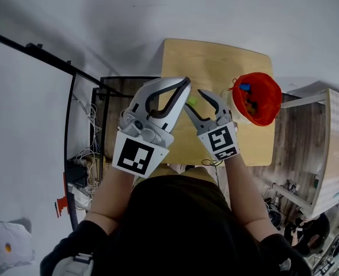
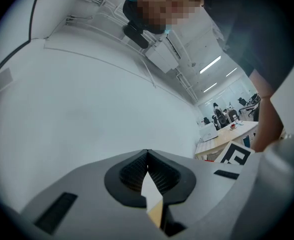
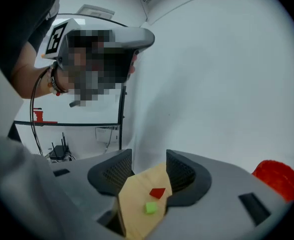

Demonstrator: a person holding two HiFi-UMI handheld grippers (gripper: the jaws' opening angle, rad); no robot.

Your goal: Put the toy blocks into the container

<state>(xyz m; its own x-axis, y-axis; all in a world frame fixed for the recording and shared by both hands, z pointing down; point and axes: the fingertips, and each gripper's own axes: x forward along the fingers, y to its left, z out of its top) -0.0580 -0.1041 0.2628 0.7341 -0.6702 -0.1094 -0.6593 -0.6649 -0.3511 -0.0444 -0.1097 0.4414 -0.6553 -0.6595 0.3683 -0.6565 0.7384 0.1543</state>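
Now aims right gripper (image 3: pixel 149 165), spread and empty, at green block (image 3: pixel 150 208) beside red block (image 3: pixel 157 193) for pick; parks left gripper (image 2: pixel 147 154), pressed together, aside; container (image 1: pixel 274 105) at right edge of table (image 1: pixel 215 59).

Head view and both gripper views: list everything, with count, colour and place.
table: 1, light wood, centre
container: 1, red, table's right edge
blue block: 1, blue, inside container; other contents unclear
green block: 1, green, on table ahead of right gripper
red block: 1, red, on table just beyond green block, apart
rack: 1, black, left of table
left gripper: 1, grey, shut, empty
right gripper: 1, grey, open, empty
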